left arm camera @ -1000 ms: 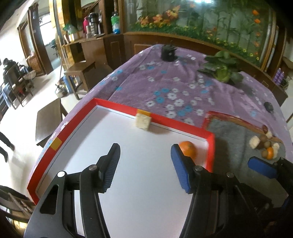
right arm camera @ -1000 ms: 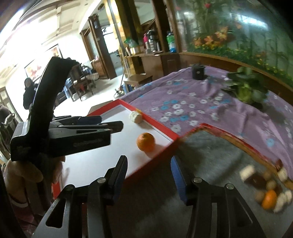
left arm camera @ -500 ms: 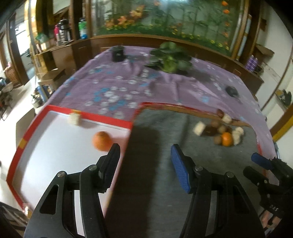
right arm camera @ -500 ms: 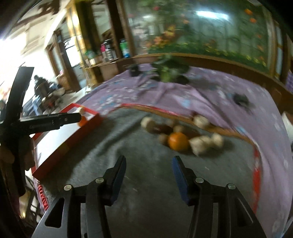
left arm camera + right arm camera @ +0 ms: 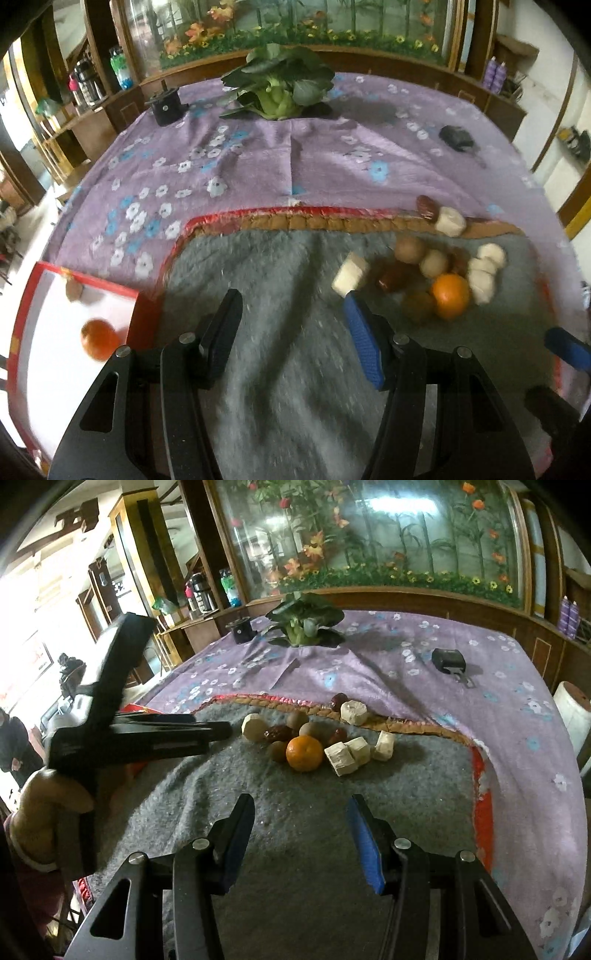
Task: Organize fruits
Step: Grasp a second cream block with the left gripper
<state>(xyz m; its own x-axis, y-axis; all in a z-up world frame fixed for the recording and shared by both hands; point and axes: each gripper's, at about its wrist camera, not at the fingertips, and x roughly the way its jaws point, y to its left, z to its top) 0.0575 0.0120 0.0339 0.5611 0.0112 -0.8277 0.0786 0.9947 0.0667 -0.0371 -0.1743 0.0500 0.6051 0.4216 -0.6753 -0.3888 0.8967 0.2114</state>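
Note:
A pile of fruit lies on a grey mat (image 5: 295,830): an orange (image 5: 304,753), brown round fruits (image 5: 311,730), dark red dates (image 5: 277,733) and pale cut chunks (image 5: 341,759). The pile also shows in the left wrist view, with its orange (image 5: 450,295). A red-rimmed white tray (image 5: 48,332) at the left holds another orange (image 5: 99,339) and a pale chunk (image 5: 74,290). My left gripper (image 5: 291,317) is open and empty over the mat, left of the pile. My right gripper (image 5: 301,812) is open and empty, short of the pile.
A purple flowered cloth (image 5: 424,686) covers the table. A leafy green vegetable (image 5: 304,622), a black cup-like object (image 5: 242,630) and a small black device (image 5: 448,660) lie at the far side. A white roll (image 5: 574,709) stands at the right edge.
Both grippers have swung right, from over the white tray to over the grey mat, facing the fruit pile. Both stayed open and empty.

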